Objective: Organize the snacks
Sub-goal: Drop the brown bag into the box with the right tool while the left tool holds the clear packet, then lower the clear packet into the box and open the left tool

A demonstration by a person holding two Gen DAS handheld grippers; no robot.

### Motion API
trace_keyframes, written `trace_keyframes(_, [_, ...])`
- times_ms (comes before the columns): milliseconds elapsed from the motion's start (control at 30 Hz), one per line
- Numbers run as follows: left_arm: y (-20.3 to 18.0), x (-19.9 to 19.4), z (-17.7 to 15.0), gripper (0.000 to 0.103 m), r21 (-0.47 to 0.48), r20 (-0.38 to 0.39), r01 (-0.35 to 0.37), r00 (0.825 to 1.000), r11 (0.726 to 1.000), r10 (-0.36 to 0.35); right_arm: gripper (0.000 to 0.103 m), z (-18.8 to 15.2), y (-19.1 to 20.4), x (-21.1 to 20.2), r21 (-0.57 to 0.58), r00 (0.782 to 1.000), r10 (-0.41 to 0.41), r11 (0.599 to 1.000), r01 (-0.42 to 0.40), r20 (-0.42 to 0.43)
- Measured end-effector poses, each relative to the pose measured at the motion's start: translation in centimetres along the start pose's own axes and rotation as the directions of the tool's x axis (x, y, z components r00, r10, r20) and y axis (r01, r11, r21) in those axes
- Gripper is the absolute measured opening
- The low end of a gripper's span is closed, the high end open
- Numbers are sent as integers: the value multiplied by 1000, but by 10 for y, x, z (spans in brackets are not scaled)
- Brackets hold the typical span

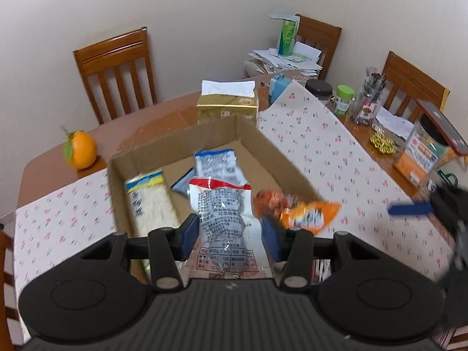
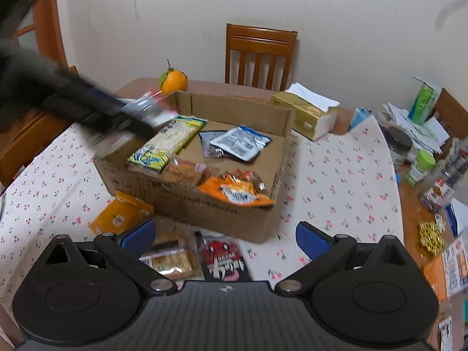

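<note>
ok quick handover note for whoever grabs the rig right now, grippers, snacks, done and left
Left gripper: shut on a red-and-white snack packet, held over the cardboard box.
Right gripper: open, holding nothing, in front of the box.
Done: the yellow packet, blue-and-white packet and orange packet lie in the box.
Left: release the held packet; still on the tablecloth are an orange pouch, a cracker pack and a black-and-red packet.

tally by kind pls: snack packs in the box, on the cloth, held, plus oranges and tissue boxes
snack packs in cardboard box: 5
snack packs on cloth: 3
snack pack in left tool: 1
oranges: 1
tissue boxes: 1
total: 11
</note>
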State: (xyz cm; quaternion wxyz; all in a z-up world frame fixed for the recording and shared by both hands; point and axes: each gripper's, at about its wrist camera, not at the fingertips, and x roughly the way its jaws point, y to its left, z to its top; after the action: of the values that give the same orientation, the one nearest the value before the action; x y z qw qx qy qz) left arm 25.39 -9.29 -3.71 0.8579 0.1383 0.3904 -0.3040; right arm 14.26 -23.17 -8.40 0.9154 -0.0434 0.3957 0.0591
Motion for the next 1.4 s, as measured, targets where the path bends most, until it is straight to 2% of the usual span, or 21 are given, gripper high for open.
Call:
trace_keyframes(167, [-8, 29, 30, 47, 20, 2, 14, 1000, 1000, -14, 103, -12, -8, -9, 29, 1000, -25, 999, 25, -10])
trace_keyframes(300, [-10, 55, 54, 48, 20, 9, -4, 1000, 1000, 3, 103, -18, -16, -15, 63, 999, -48, 997, 49, -12])
trace_keyframes(367, [-10, 67, 62, 58, 27, 15, -34, 999, 999, 33, 103, -21, -21, -17, 83, 998, -59, 995, 61, -18])
trace_keyframes(433, [-11, 75, 67, 59, 20, 15, -56, 998, 998, 55, 103, -24, -24, -17, 96, 997, -66, 993, 68, -25])
trace_keyframes(467, [-12, 78, 67, 63, 25, 10, -54, 999, 998, 54, 103, -25, -26, -18, 102, 997, -71, 992, 73, -28])
trace_keyframes(567, [-18, 79, 59, 67, 36, -9, -35, 999, 999, 35, 103, -28, -28, -19, 110, 996, -79, 991, 82, -34])
trace_keyframes(633, [-23, 77, 50, 68, 49, -34, -6, 999, 999, 8, 103, -29, -30, -18, 115, 996, -79, 990, 83, -35])
trace_keyframes(733, [-29, 75, 35, 75, 63, -79, 47, 996, 997, -42, 103, -28, -32, -17, 118, 996, -77, 990, 81, -36])
trace_keyframes(900, [-38, 83, 16, 75, 87, -161, 107, 983, 990, -92, 103, -26, -35, -14, 144, 996, -80, 986, 83, -30])
trace_keyframes(967, [-39, 89, 12, 76, 103, -177, 95, 981, 990, -75, 103, -26, -36, -14, 151, 997, -78, 985, 81, -30])
trace_keyframes(1100, [-33, 99, 15, 79, 72, -178, 78, 982, 994, -64, 103, -26, -38, -13, 153, 996, -83, 984, 88, -35])
trace_keyframes(1233, [-35, 103, 14, 80, 123, -154, 4, 988, 992, 15, 103, -28, -40, -13, 157, 995, -90, 983, 95, -42])
trace_keyframes(1333, [-33, 104, 13, 79, 130, -143, -67, 986, 989, 86, 103, -28, -39, -12, 156, 995, -89, 983, 96, -47])
trace_keyframes(1400, [-27, 96, 13, 78, 85, -130, -48, 990, 995, 58, 103, -29, -38, -11, 151, 995, -87, 984, 94, -51])
